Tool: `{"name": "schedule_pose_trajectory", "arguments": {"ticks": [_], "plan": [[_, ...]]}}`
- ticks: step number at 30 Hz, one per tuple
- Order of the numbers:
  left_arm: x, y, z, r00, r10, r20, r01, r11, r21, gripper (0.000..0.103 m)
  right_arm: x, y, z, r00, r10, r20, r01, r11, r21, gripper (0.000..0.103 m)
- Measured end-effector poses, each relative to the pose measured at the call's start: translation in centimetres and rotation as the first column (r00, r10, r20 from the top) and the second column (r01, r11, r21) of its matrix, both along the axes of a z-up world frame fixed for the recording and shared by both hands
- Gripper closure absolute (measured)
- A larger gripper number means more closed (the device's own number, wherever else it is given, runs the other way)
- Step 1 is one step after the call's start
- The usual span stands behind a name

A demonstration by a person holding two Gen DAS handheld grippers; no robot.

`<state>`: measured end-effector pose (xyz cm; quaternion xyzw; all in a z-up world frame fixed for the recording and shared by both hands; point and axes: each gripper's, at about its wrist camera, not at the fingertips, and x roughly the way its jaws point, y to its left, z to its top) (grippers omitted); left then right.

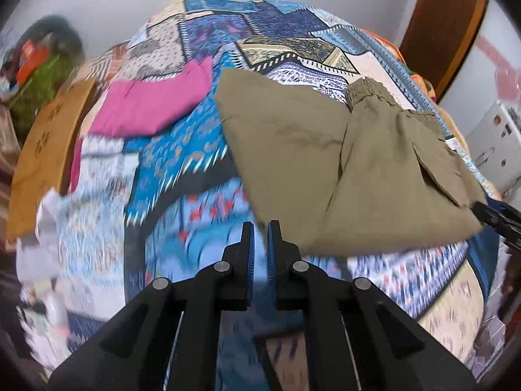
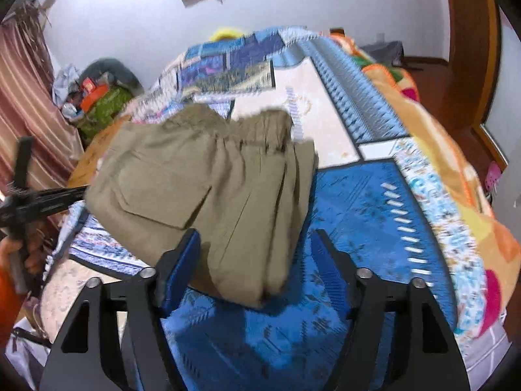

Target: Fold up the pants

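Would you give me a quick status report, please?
Left gripper shut, empty. Right gripper open around folded khaki pants. Pink garment lies clear.

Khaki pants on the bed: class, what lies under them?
The khaki pants lie folded on a patterned bedspread. Whatever lies directly beneath the pants is covered from view.

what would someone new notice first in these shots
The folded olive pants lie in the middle of a bed under a busy blue patchwork bedspread. The right gripper stands open around their near corner, not pressing on it. A pink cloth lies further back to the left, and the left gripper is shut on nothing.
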<state>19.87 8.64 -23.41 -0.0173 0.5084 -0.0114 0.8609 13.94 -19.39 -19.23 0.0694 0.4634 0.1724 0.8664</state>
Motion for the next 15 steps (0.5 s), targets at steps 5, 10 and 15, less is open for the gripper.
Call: {"name": "schedule_pose_trajectory", "arguments": {"ticks": [5, 10, 15], "plan": [[-3.0, 2.1, -0.6, 0.997, 0.070, -0.012, -0.071, 0.997, -0.036, 0.096, 1.0, 0.7, -1.1, 1.000, 0.004, -0.016, -0.004, 1.000, -0.002, 0.045], [-3.4, 2.7, 0.8, 0.998, 0.053, 0.017, -0.052, 0.997, -0.053, 0.096, 1.4, 0.7, -1.1, 1.000, 0.004, -0.005, -0.005, 0.999, -0.041, 0.047], [-1.7, 0.4, 4.0, 0.996, -0.041, 0.082, 0.047, 0.997, -0.067, 0.096, 1.6, 0.7, -0.2, 1.000, 0.012, 0.002, -0.012, 0.995, -0.094, 0.047]]}}
